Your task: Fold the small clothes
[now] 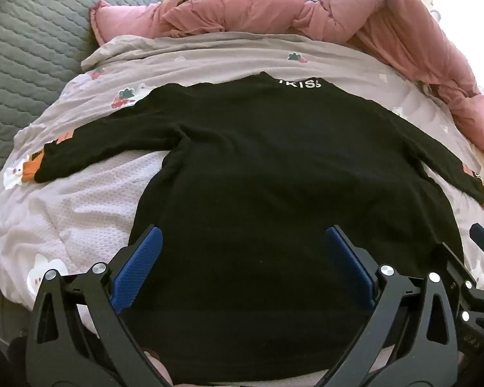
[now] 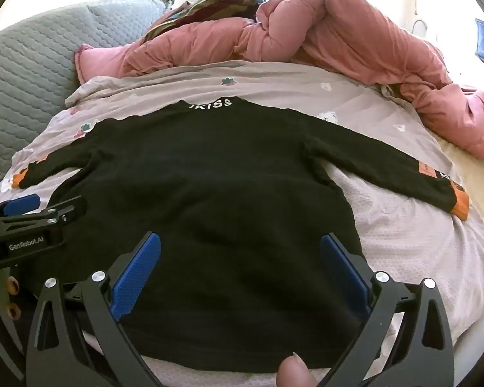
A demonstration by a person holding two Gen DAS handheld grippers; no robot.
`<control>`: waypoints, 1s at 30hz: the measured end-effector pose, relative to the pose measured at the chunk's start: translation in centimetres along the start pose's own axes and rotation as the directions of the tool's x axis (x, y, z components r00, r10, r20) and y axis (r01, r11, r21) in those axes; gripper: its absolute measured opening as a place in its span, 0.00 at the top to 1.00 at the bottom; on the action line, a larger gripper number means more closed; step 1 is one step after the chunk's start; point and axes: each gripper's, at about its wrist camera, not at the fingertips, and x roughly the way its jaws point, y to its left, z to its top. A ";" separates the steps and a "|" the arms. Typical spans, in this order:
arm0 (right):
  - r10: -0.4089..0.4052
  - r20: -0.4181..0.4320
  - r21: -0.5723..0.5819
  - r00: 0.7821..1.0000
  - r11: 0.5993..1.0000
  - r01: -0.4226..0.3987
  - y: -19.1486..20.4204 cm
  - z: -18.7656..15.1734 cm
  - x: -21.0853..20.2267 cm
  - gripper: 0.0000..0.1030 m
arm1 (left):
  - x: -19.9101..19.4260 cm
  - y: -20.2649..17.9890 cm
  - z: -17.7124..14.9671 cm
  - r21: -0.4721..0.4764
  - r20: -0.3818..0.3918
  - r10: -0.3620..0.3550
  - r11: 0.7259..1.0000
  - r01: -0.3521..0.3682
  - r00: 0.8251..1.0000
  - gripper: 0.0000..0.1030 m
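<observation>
A small black long-sleeved top (image 1: 258, 167) lies flat on the bed with both sleeves spread and orange cuffs; white letters mark its collar at the far end. It also shows in the right wrist view (image 2: 209, 187). My left gripper (image 1: 242, 242) is open and empty, hovering over the hem's left half. My right gripper (image 2: 240, 248) is open and empty over the hem's right half. The left gripper also shows in the right wrist view (image 2: 25, 213) at the left edge. A fingertip (image 2: 293, 371) rests at the near hem.
The top lies on a pale printed bedsheet (image 1: 64, 213). A bunched pink quilt (image 1: 355, 16) lies along the far side and right. A grey quilted cover (image 1: 25, 64) is at the left. Striped cloth (image 2: 209, 3) sits behind the quilt.
</observation>
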 end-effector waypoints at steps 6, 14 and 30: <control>-0.001 -0.002 -0.002 1.000 1.000 0.001 -0.3 0.1 -0.1 0.04 | -0.1 -0.6 0.0 0.010 -0.003 0.005 1.000 -0.005 1.000 0.08; -0.018 0.011 -0.013 1.000 1.000 0.018 0.1 0.1 -0.6 0.04 | 0.0 -0.7 0.1 0.014 0.001 0.003 1.000 -0.003 1.000 0.08; -0.008 0.013 -0.018 1.000 1.000 0.008 -0.1 0.2 -0.9 0.04 | -0.4 -0.9 0.1 0.013 0.007 0.000 1.000 0.000 1.000 0.08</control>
